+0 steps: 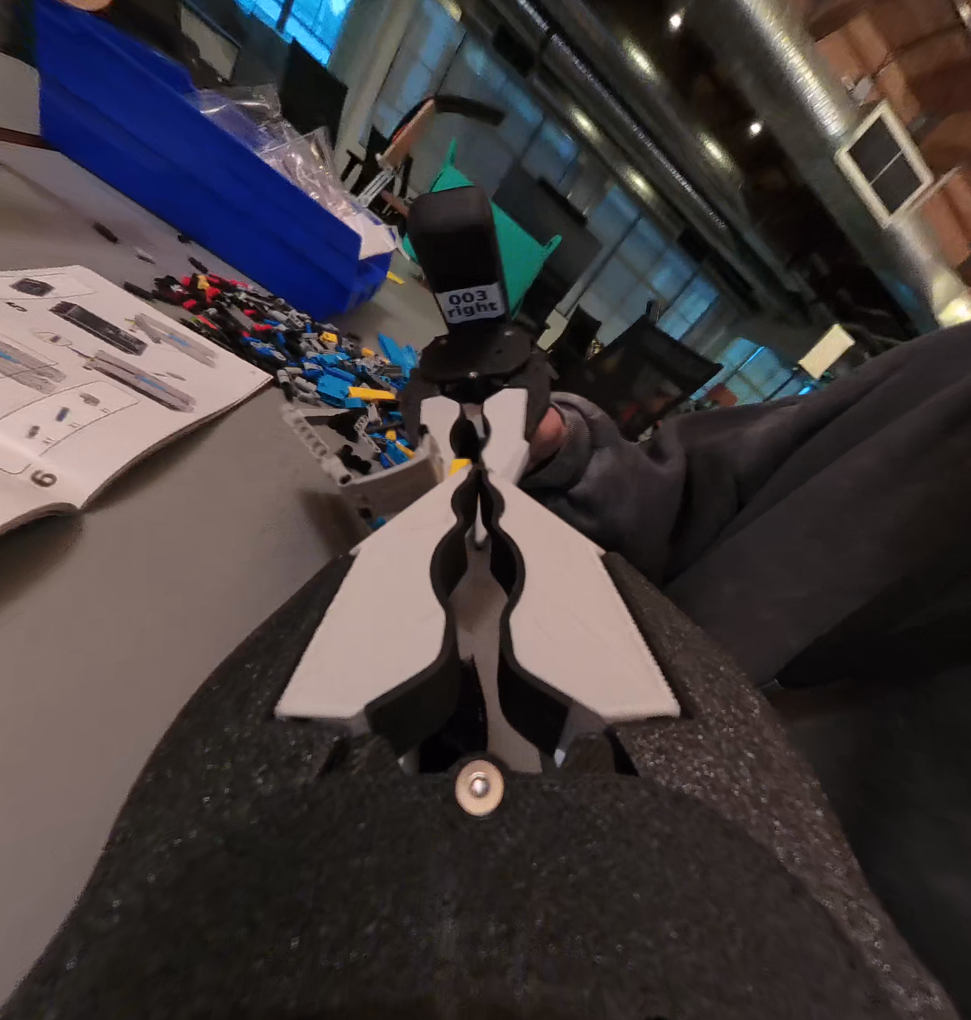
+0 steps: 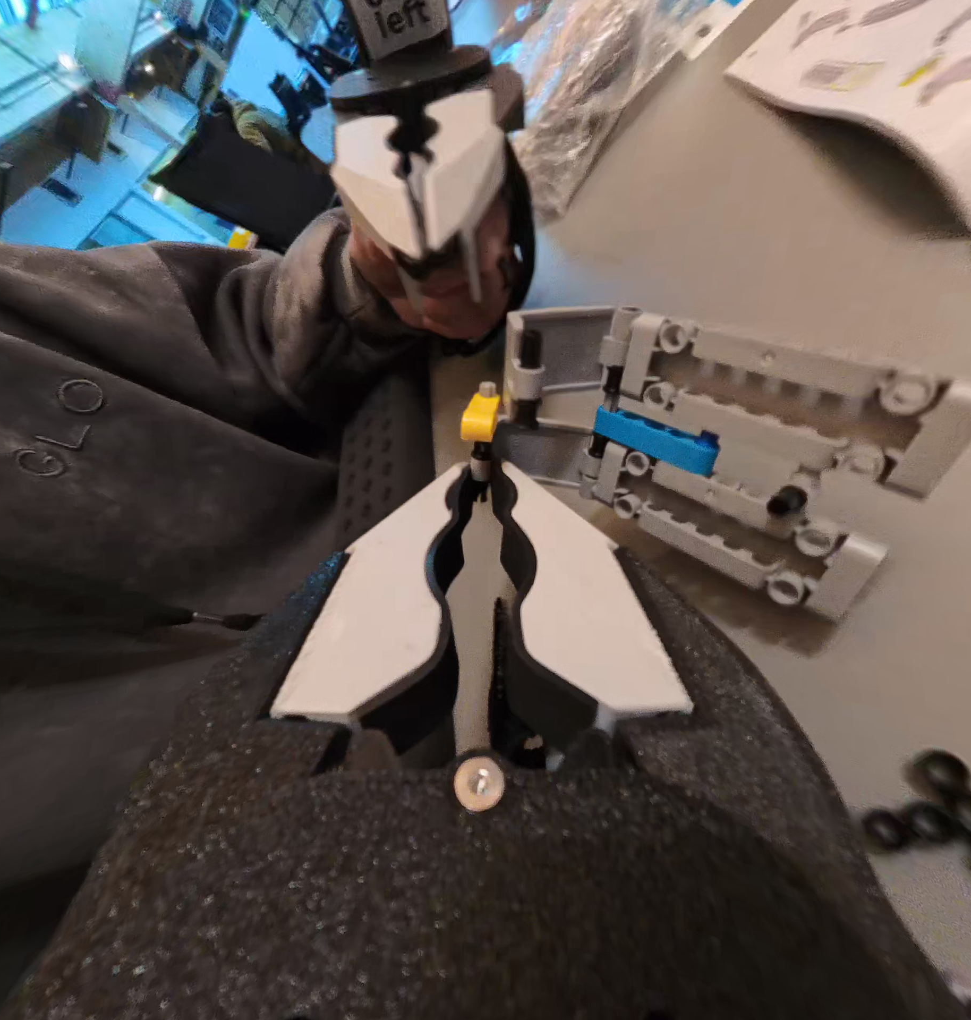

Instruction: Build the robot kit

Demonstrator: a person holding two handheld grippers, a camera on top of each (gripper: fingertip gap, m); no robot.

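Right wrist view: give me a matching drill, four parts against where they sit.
1 yellow connector
2 blue beam
3 black rings
4 booklet

a on the grey panel
b top right of the table
c on the pin in the right gripper
d bottom right of the table

Pairs: 1c, 2a, 3d, 4b.

— What lies overhead?
— A long ribbed silver metal duct (image 1: 792, 165), small round ceiling lamps (image 1: 675, 21), reddish brick wall (image 1: 958, 182).
— And farther off?
— Tall blue-lit glass windows (image 1: 638, 259) beyond the smooth grey tabletop (image 1: 141, 607).
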